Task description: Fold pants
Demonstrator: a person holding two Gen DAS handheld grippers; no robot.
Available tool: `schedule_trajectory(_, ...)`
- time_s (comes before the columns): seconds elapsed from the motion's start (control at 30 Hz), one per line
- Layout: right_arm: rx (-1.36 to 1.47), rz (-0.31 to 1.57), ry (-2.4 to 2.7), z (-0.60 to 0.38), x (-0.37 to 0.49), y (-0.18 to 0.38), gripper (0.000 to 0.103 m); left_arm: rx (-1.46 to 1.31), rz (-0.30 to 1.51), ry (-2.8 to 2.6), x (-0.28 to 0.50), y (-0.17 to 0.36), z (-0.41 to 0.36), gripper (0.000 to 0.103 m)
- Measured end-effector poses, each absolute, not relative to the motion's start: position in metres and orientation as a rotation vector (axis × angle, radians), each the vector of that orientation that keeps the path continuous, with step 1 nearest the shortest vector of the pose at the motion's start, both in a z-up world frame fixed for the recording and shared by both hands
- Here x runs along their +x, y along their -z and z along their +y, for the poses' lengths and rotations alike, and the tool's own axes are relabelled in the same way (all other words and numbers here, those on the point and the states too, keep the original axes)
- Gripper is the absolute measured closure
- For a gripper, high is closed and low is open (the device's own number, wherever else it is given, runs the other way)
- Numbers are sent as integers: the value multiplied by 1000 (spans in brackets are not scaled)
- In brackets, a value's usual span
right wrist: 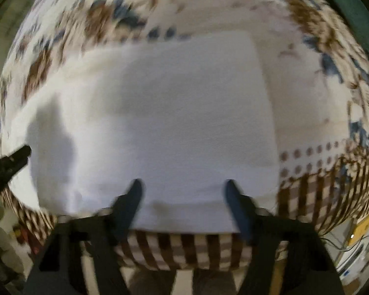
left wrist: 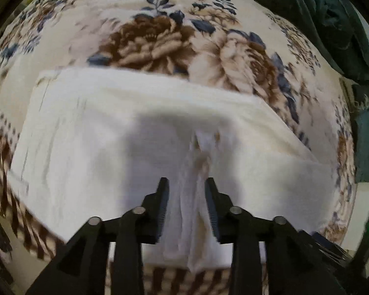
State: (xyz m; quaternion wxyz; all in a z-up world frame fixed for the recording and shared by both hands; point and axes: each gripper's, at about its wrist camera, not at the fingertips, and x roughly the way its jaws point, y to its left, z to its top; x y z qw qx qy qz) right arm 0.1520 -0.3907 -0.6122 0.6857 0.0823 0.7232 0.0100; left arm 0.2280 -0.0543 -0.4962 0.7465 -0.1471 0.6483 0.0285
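Note:
The white pants (left wrist: 110, 135) lie folded into a broad band on a floral blanket (left wrist: 160, 41). My left gripper (left wrist: 185, 182) points down at their near edge. A bunched ridge of white cloth (left wrist: 196, 209) stands pinched between its black fingers. In the right wrist view the pants (right wrist: 184, 110) fill the middle, flat and blurred. My right gripper (right wrist: 183, 184) hovers over their near edge with its fingers wide apart, the cloth lying flat beneath them. The left gripper's tip (right wrist: 19, 154) shows at that view's left edge, on the pants' left end.
The blanket's brown striped border (right wrist: 184, 248) runs along the near edge of the bed. A dark green cloth heap (left wrist: 319, 17) lies at the far right, with a dark green block (left wrist: 367, 145) below it. Cluttered items (right wrist: 361, 233) sit beyond the bed at lower right.

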Motion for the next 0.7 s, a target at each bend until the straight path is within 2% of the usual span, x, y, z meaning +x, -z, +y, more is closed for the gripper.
schedule_trajectory(0.07,127,1665,-49,-386,139,623,46,-315,1424,-41,213,498,-63,60)
schedule_trajectory(0.17,80,1700,-66,-388,125,629,46,-231,1516,-65,194,523,-71,58)
schedule_trajectory(0.3,92,1721,-73,-403,113,623,46,-283,1552,-76,175,542,-59,48)
schedule_trajectory(0.47,78,1613,-67,-397,125,589,46,-301,1527,-108,181,513,-61,48)
schedule_trajectory(0.57,78,1623,-56,-396,138,596,46,-262,1443,-95,188,485,-81,48)
schedule_trajectory(0.7,17,1667,-39,-398,141,617,46,-201,1506,-77,197,513,-105,48)
